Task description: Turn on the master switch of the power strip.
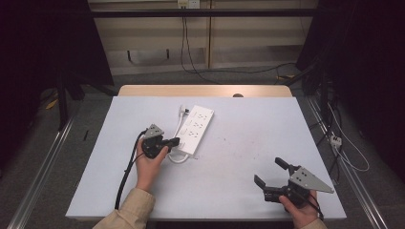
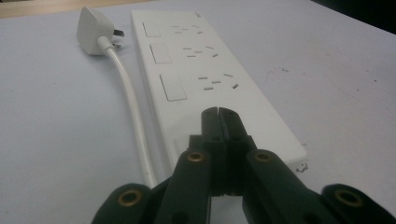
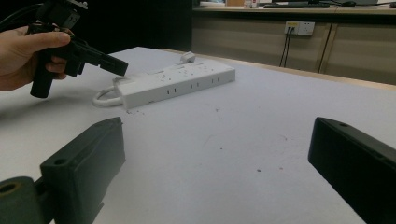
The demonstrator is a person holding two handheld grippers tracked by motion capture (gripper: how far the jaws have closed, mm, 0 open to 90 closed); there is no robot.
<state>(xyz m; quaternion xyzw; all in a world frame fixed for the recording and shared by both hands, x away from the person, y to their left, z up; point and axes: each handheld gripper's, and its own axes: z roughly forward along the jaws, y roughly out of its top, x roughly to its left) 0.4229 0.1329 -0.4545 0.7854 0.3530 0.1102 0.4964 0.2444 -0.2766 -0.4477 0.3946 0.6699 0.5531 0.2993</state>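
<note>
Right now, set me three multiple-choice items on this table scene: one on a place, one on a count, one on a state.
1. Where is the plug?
A. beside the power strip's far end
B. in the right gripper
C. on the floor

2. How many rocker switches on the strip?
A. one
B. three
C. six

3. How do the left gripper's jaws stand?
A. wide apart
B. shut, holding nothing
C. shut on the cord

Answers: 1 A, it lies on the table there; 2 B, three white rectangles show; 3 B, jaws meet above the strip.
</note>
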